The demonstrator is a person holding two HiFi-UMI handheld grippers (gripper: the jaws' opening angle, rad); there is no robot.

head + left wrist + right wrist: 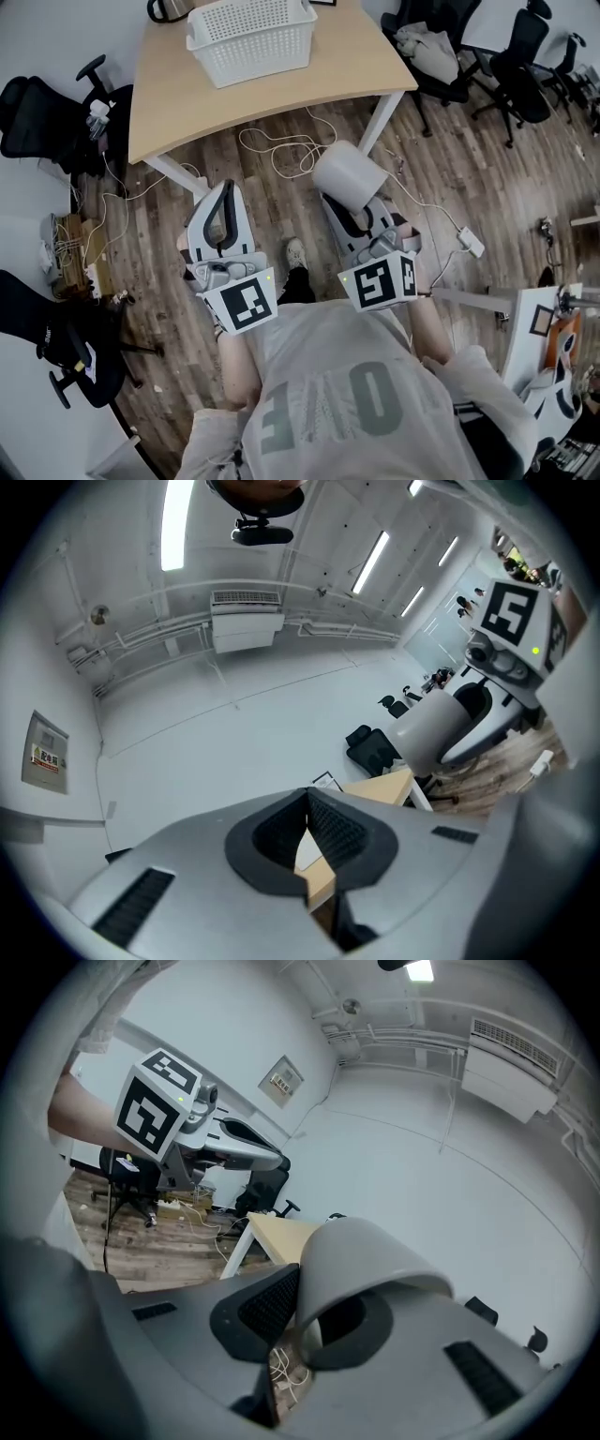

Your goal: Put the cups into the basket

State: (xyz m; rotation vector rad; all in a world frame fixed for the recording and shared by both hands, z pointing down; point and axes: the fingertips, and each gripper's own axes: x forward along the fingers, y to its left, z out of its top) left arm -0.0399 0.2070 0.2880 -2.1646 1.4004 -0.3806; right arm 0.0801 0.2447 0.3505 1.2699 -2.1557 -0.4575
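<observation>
The cup [349,173] is clamped by its wall in the right tongs [349,199] and is held over the floor [286,202], short of the worktop [352,70]. The white perforated basket [251,37] is set on the worktop, well apart from the cup. The cup is plain, pale grey and smooth-walled, and is carried tilted. Both tongs are held side by side before the torso [356,403], pointed towards the worktop; the left tongs [225,192] are closed together with nothing between them.

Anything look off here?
Nothing spilled or damaged. Two oddities: loose white cables sprawl over the floor in front of the table, a likely trip risk, and the right gripper holds the grey cup tilted, clamped by its wall.
</observation>
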